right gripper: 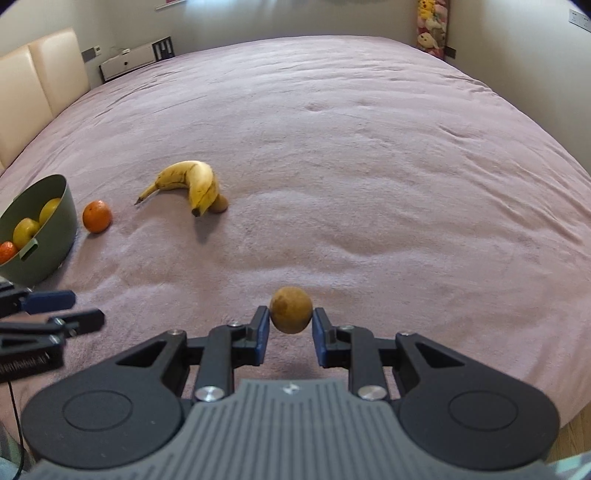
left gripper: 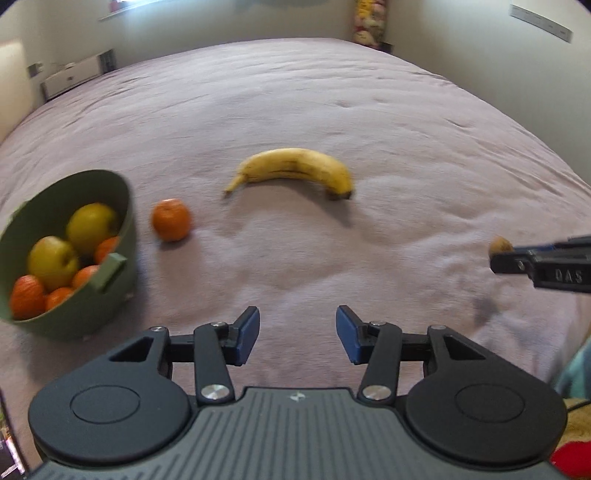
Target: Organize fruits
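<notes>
On the pink bedspread [left gripper: 332, 96] a green bowl [left gripper: 74, 317] at the left holds yellow apples [left gripper: 90, 227] and several oranges. A loose orange [left gripper: 171, 219] lies just right of it, and a banana [left gripper: 295, 166] lies farther right. My left gripper [left gripper: 297, 325] hovers open over bare blanket, nothing between its blue pads. My right gripper [right gripper: 291, 317] is shut on a round brown kiwi [right gripper: 291, 308], lifted off the bed. In the right wrist view the bowl [right gripper: 55, 254], orange [right gripper: 96, 216] and banana [right gripper: 192, 177] lie to the far left, with a second kiwi [right gripper: 221, 204] behind the banana.
A cream padded headboard [right gripper: 37, 85] and a white low unit [right gripper: 129, 62] stand beyond the bed's left side. Plush toys [right gripper: 430, 26] are stacked in the far corner. The bed's edge and wooden floor [right gripper: 576, 432] show at the lower right.
</notes>
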A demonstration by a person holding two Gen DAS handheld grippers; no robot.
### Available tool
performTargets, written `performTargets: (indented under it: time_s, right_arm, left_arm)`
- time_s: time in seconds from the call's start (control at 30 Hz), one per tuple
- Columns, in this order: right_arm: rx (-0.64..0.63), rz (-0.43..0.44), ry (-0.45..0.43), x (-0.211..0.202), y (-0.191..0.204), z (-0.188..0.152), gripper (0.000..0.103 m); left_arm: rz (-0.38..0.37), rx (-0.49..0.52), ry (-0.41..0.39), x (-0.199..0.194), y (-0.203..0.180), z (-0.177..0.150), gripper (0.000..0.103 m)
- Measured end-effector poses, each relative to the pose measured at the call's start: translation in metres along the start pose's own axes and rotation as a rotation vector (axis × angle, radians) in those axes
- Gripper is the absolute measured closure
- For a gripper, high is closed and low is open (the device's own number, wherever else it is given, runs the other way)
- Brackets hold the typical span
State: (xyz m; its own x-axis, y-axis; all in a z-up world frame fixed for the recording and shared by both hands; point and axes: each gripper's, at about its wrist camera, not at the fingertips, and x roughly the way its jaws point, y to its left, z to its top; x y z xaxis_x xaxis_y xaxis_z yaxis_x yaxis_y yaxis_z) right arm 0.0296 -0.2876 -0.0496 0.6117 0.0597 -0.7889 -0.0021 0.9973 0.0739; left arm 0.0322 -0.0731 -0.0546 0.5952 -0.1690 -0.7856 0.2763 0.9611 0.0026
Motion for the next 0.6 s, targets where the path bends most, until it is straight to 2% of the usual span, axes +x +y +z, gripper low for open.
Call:
performTargets:
  time_s: [0.07, 0.17, 0.33, 0.43, 0.6]
  right_arm:
    - [-0.009, 0.017, 0.014, 0.006, 0.006, -0.002, 0.081]
    - [-0.035, 0.036, 0.004, 0.010, 0.015, 0.002, 0.081]
    - [-0.085, 0.051, -0.037, 0.015, 0.028, 0.017, 0.081]
    - [-0.074, 0.052, -0.041, 0.022, 0.026, 0.027, 0.081]
    - [-0.040, 0.021, -0.043, 0.033, 0.016, 0.047, 0.081]
  left_arm:
    - [0.018, -0.032, -0.008, -0.004, 0.011, 0.001, 0.046]
    - [0.003, -0.051, -0.026, -0.005, 0.017, 0.007, 0.047]
    - [-0.019, 0.065, -0.070, 0.009, -0.006, 0.024, 0.053]
    - [-0.052, 0.093, -0.101, 0.023, -0.017, 0.033, 0.054]
    - [-0.055, 0.127, -0.131, 0.043, -0.034, 0.049, 0.055]
